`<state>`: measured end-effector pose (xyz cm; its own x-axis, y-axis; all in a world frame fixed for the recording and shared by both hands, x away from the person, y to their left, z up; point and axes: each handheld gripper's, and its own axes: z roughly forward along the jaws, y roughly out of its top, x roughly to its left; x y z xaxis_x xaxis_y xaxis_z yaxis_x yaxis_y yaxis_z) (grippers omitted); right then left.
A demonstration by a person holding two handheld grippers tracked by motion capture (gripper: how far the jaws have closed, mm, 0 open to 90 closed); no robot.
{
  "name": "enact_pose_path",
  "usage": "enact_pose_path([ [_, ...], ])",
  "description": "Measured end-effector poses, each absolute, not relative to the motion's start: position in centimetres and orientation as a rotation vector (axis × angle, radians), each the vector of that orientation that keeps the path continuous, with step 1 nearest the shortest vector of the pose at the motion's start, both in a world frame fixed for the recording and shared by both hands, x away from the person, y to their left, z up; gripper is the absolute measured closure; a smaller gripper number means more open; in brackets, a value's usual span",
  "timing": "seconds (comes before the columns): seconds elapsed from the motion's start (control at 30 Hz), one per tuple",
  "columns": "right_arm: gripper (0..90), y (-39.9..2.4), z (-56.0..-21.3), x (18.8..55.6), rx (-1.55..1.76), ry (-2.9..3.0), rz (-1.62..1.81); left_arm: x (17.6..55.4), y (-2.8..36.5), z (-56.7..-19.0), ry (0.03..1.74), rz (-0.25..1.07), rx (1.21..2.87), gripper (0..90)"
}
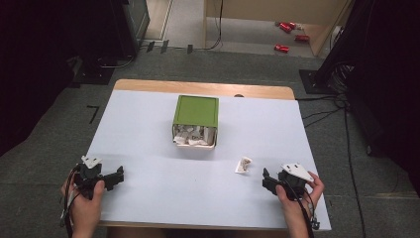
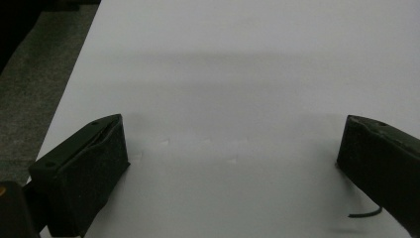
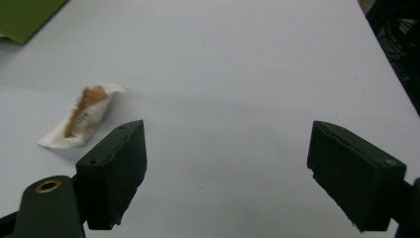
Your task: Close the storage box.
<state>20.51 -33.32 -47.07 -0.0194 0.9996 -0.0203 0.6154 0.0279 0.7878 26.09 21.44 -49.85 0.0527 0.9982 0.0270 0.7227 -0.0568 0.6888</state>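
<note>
So the right gripper (image 3: pixel 225 168) is wide open w/ nothing in it. The small white-and-brown crumpled packet (image 3: pixel 81 116) lies just ahead, left of its left jaw. Next it prob. must slide left and close. The left gripper (image 2: pixel 233 163) sits open too, holding nothing.

White table (image 1: pixel 148 188), wooden strip along far edge. Grey carpet floor (image 1: pixel 237 64) beyond. Red objects (image 1: pixel 288 34) scattered near wooden partition (image 1: pixel 277 12). Black cables (image 1: pixel 327 111) trail at right; dark equipment stands at both sides.
</note>
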Motion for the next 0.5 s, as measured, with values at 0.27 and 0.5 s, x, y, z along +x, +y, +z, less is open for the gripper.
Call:
enact_pose_path([
  [0.27,15.8,-36.1,-47.5,19.4,1.705,1.659,0.782,26.1,21.4,-49.8,1.721,0.716,1.833,0.0],
  [0.5,15.8,-38.2,-48.1,18.6,1.736,1.639,0.73,26.1,21.4,-49.9,1.72,0.717,1.834,0.0],
])
